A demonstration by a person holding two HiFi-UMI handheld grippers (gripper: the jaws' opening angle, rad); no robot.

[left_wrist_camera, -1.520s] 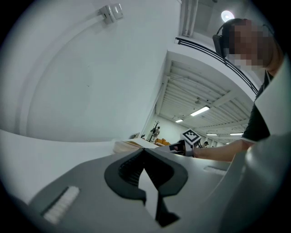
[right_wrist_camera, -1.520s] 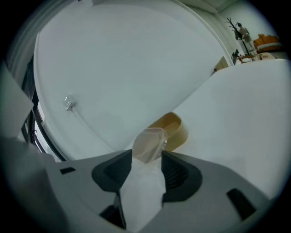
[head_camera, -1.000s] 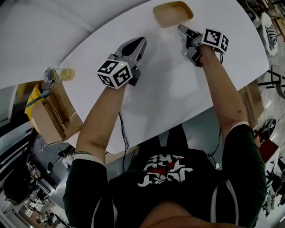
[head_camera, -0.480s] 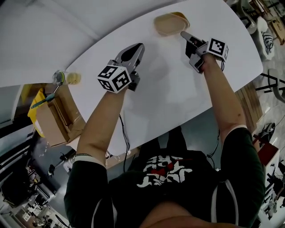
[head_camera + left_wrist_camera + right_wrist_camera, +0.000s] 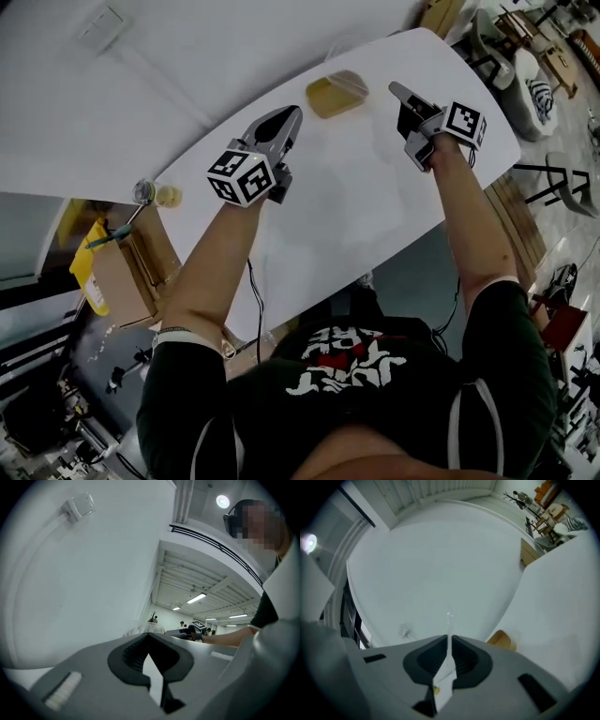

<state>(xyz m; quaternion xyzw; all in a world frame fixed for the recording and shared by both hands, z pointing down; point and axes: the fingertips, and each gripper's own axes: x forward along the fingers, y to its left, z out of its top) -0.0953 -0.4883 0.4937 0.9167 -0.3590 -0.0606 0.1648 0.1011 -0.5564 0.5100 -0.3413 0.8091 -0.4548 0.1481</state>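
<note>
My right tongs (image 5: 449, 638) pinch a thin clear plastic lid (image 5: 449, 620) edge-on. My left tongs (image 5: 149, 634) are closed and empty, near a rounded tan tub (image 5: 336, 94).

A white table (image 5: 352, 192) crosses the upper middle of the head view. A tan container (image 5: 335, 95) lies near its upper edge.

White counter (image 5: 356, 202) runs along a pale wall that carries a socket box (image 5: 101, 26) with a cable conduit leading from it. A clear bottle (image 5: 143, 191) stands at the counter's left edge. Just beyond that edge sit an open cardboard box (image 5: 127, 272) and a yellow bag (image 5: 86, 267). Chairs (image 5: 525, 70) crowd the far right, and strip lights (image 5: 199, 597) line the hall ceiling.
</note>
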